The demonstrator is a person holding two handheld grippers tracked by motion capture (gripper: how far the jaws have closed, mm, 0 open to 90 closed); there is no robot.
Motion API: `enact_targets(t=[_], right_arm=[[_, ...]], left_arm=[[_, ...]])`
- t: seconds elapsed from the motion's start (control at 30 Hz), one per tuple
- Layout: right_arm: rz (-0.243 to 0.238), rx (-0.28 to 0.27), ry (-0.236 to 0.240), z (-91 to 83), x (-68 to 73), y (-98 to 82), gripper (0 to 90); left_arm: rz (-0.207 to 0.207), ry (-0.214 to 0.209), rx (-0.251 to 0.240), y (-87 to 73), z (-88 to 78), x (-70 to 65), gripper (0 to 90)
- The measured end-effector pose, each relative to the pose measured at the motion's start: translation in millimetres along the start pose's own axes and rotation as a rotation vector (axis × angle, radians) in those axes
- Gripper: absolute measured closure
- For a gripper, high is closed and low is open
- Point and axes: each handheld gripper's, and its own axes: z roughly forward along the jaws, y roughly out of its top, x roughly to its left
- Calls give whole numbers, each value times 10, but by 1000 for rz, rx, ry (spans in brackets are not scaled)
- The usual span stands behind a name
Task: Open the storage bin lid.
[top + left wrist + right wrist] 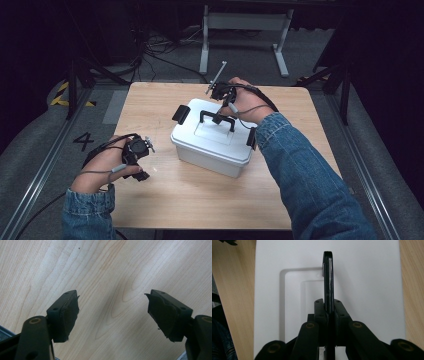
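High view shows a white lidded box (212,137) sitting a little right of centre on the wooden bench (165,195), turned at an angle, with black latches at its two ends and a black carry handle (217,119) standing up from a recess in the lid. The right gripper (222,96) reaches over from the far side, and its fingers (320,311) are clamped tight on that handle; the right gripper view looks straight along the thin black bar, pinched edge-on between the two pads with the white lid (367,290) below it.

The left gripper (139,156) rests near the bench's left side, apart from the box, and its fingers (66,312) stand wide with nothing but bare wood between them.

As for handling, the box looks like rigid moulded plastic with smooth walls (poor for a side pinch), so the handle is the sensible hold. The bar is stiff and narrow, and gripped mid-span it should carry the load evenly. What it weighs I cannot tell, since the contents are hidden. If the handle pivots, the box may swing on a lift.
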Motion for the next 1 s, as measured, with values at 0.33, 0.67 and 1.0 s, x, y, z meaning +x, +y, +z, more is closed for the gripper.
enact_targets(t=[0.33,0.67,1.0], right_arm=[[-1,-40,8,-162,21,40,840],[6,-86,-3,-424,30,-10,840],[44,-95,-44,-683,-42,-263,840]], left_arm=[[-15,5,-8,3,-9,9,233],[-14,9,-5,21,1,18,228],[-12,7,1,30,14,17,231]])
